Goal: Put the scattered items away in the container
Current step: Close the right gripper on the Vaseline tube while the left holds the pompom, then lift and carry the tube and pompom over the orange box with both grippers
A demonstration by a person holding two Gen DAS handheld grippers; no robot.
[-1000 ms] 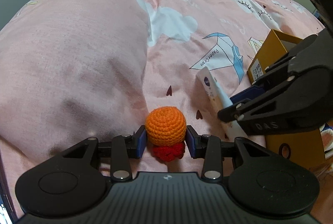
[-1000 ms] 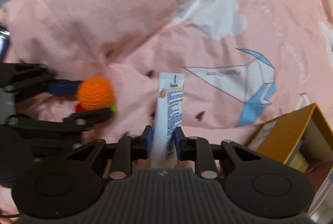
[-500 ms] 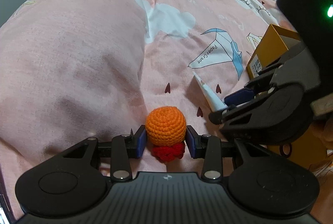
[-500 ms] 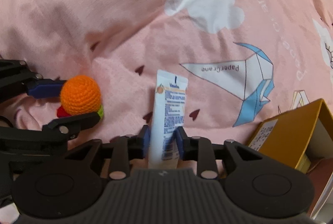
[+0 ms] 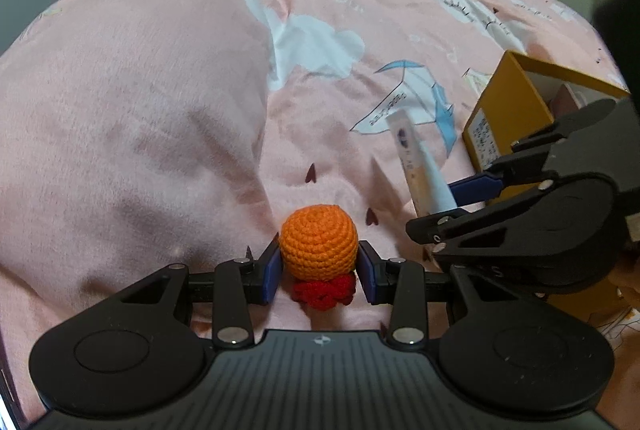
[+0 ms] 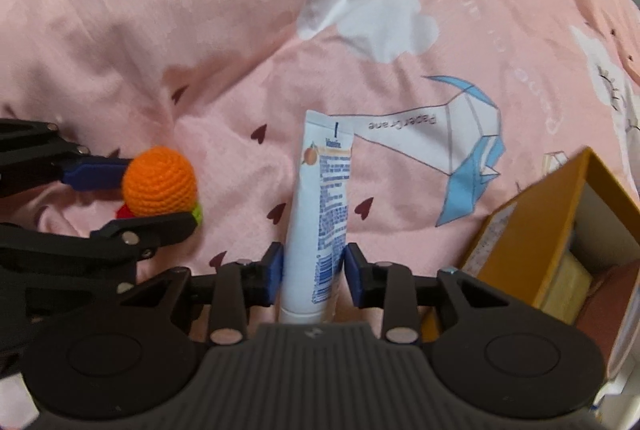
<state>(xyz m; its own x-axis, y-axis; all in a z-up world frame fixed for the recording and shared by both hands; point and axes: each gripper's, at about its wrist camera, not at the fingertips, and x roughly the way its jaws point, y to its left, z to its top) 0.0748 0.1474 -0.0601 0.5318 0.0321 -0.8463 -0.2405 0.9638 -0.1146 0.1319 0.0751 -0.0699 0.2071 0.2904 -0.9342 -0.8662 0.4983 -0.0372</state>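
Step in hand, as judged: both items are gripped on the bed and must be lifted and carried to the yellow cardboard box

Left tool (image 5: 319,268): closed on the orange crocheted ball (image 5: 319,239). The blue pads press its left and right sides at about its widest part. A red crocheted frill (image 5: 323,292) hangs below the ball, and the right wrist view shows a green edge beside it. The yarn looks soft, so hold the present pressure and do not squeeze harder. Lift straight up off the pink bedsheet (image 5: 140,110) before moving across, so the frill does not drag on the fabric

Right tool (image 6: 314,272): the white cream tube (image 6: 322,214) stands between its blue pads, gripped low on the body, near the cap end. The crimped end points away from the camera. The pads appear to touch both sides of the tube, but the grip looks light and the tube is smooth. Confirm a firm hold before lifting, since the long free end could swing or slip

The yellow cardboard box (image 6: 536,230) sits to the right of both tools, close beside the right tool, with its open top facing up. It already holds some contents. Carry the tube in first, because the right tool is nearer; the left tool must pass over or behind it, so keep the two apart
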